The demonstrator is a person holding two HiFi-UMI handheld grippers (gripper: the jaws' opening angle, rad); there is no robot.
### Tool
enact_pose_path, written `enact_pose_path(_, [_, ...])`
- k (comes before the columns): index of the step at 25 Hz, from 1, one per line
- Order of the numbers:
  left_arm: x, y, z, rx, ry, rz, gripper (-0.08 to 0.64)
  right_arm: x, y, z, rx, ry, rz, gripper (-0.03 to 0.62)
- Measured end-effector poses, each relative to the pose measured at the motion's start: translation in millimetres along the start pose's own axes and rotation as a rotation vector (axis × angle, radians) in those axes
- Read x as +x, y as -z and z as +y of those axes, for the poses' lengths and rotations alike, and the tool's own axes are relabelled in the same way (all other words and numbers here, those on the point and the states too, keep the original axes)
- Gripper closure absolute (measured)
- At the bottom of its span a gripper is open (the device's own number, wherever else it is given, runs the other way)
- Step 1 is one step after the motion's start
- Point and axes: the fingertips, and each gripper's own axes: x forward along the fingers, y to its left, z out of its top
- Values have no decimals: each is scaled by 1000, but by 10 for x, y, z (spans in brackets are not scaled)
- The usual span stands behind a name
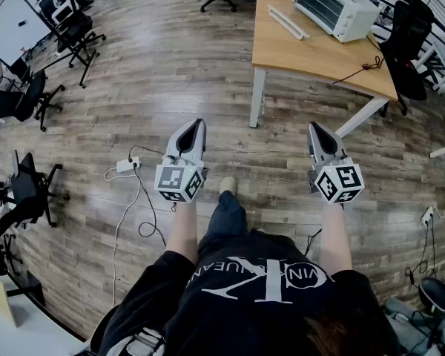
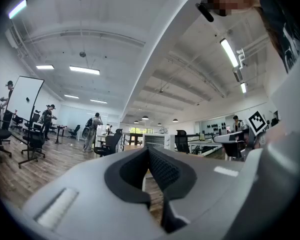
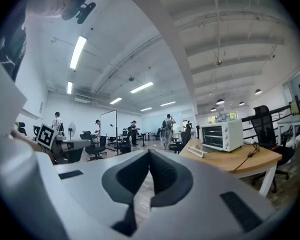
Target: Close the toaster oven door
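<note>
A white toaster oven point(image 1: 334, 4) stands on a wooden table point(image 1: 311, 54) at the far right, well ahead of me. In the right gripper view the toaster oven point(image 3: 221, 135) shows its dark glass front; from this distance I cannot tell how its door stands. My left gripper point(image 1: 196, 122) and right gripper point(image 1: 312, 125) are held level over the wood floor, well short of the table. Both are shut, their jaws meeting with nothing between them, as the left gripper point(image 2: 149, 149) and right gripper point(image 3: 150, 151) show in their own views.
A flat white piece point(image 1: 285, 22) lies on the table in front of the oven, and a black cable point(image 1: 367, 67) runs off its right edge. A black chair point(image 1: 408, 43) stands beside it. A power strip point(image 1: 126, 165) with cables lies on the floor at left. Office chairs point(image 1: 74, 32) stand further left.
</note>
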Motion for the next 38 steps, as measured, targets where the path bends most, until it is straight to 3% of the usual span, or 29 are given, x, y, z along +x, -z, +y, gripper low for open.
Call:
enact_pose_path(14, [525, 116, 378, -20, -27, 27, 549, 513, 121, -386, 28, 19, 24, 578])
enact_pose_path(28, [1539, 81, 1075, -11, 65, 63, 549, 1416, 35, -719, 93, 94, 22, 574])
enact_pose_path(31, [1788, 132, 1257, -21, 88, 69, 549, 1670, 37, -776, 109, 98, 22, 446])
enact_pose_path(38, [2275, 193, 1691, -13, 144, 77, 549, 2213, 63, -898, 136, 164, -3, 417])
